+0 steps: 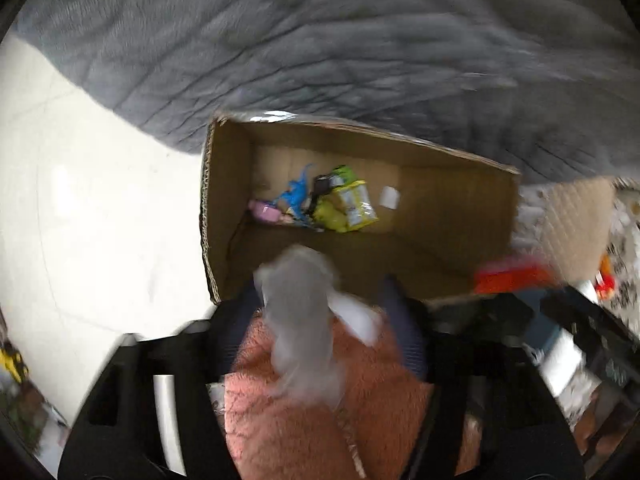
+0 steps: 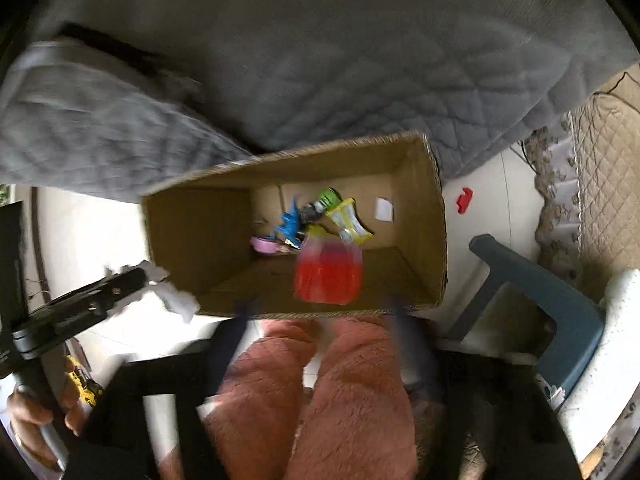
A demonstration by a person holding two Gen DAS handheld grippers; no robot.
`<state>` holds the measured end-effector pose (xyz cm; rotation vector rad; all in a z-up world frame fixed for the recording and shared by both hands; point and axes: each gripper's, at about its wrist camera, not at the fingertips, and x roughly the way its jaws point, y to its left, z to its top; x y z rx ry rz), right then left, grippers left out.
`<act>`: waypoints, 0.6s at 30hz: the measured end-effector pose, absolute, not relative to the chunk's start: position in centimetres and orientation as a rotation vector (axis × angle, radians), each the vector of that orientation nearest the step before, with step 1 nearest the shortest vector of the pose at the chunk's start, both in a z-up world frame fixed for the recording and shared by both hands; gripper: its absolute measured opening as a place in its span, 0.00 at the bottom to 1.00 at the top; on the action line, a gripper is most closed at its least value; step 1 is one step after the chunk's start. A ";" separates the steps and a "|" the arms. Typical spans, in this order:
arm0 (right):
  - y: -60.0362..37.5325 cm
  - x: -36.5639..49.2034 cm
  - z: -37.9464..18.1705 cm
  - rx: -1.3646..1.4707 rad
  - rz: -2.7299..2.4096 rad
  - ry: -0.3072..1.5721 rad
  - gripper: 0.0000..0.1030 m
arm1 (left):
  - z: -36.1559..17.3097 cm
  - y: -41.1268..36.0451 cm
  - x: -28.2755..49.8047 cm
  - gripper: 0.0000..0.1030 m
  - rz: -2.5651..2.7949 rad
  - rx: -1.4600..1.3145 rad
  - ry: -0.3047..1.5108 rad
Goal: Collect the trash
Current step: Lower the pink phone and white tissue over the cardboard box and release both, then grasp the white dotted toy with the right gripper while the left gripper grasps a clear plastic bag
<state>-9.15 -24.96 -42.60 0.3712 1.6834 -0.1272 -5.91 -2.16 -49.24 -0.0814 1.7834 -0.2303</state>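
Left gripper (image 1: 320, 292) pinches a crumpled white tissue (image 1: 304, 304), near rim of the cardboard box (image 1: 224, 208) just ahead. Right gripper (image 2: 320, 308) spread; red packet (image 2: 328, 272) blurred ahead of its tips, over the box opening, seemingly loose

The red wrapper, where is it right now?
In the right wrist view the red wrapper is blurred in mid-air over the near part of the open cardboard box, ahead of the right gripper, whose fingers stand apart. The yellow packet lies beyond it.
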 end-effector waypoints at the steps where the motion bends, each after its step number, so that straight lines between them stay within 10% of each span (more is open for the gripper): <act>1: -25.2 -9.0 -43.8 0.352 -0.157 1.703 0.80 | -50.2 -1.9 -5.7 0.69 -0.206 -0.079 1.795; 18: -26.7 -9.4 -37.3 0.411 -0.154 1.654 0.82 | -45.7 1.0 -8.0 0.70 -0.116 -0.037 1.844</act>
